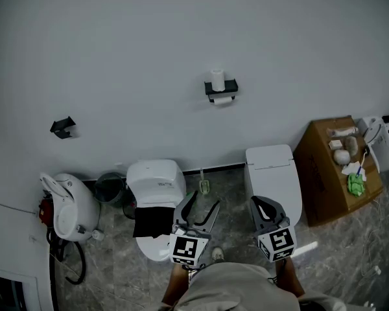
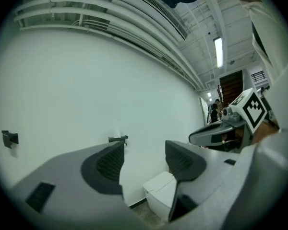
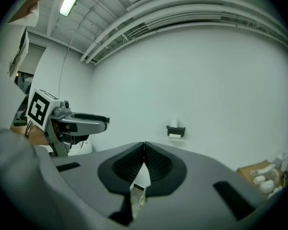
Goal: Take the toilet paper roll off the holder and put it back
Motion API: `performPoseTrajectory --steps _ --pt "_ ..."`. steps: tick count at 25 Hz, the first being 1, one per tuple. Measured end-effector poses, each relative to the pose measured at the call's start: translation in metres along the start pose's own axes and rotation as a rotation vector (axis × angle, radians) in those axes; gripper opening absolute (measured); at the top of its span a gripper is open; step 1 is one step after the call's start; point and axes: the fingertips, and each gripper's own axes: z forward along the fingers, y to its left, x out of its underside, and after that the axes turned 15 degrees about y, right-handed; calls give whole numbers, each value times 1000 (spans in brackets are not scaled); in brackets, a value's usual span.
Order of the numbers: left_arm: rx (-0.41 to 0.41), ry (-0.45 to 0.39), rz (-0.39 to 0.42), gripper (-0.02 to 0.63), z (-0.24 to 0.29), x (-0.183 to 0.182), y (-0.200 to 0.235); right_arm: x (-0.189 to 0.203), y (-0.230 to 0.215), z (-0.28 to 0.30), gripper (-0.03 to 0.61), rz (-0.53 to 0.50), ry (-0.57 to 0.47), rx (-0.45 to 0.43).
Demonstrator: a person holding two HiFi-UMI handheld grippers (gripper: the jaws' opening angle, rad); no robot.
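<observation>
Starting at your left gripper (image 2: 144,161), its jaws stand apart with nothing between them; only the wall (image 2: 86,90) and a white toilet (image 2: 159,191), below the holder, show through the gap. Your right gripper (image 3: 144,153) has its jaws pressed tip to tip, with nothing caught in them. Both hang low, well below the holder (image 1: 221,89), a small dark bracket fixed to the wall.

The toilet paper roll (image 1: 218,79) appears to stand upright on top of the holder. A second white patch (image 1: 224,100) shows just under the holder, perhaps a hanging sheet or another roll.

I judge the task has not begun: this is the approach, before any taking off. Next you need to lift one gripper up to the holder. If you use the right one, it must spread its jaws before it can close round the roll.

The roll is tiny in every view, so you cannot tell whether it sits on a peg or merely rests on the holder. Your body (image 1: 236,287) fills the bottom of the head view and cuts off the rear of both grippers.
</observation>
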Motion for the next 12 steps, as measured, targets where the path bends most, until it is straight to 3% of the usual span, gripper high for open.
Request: performPoseTrajectory --steps 12 --pt "53 -12 7 273 31 0 43 -16 2 43 -3 14 14 47"
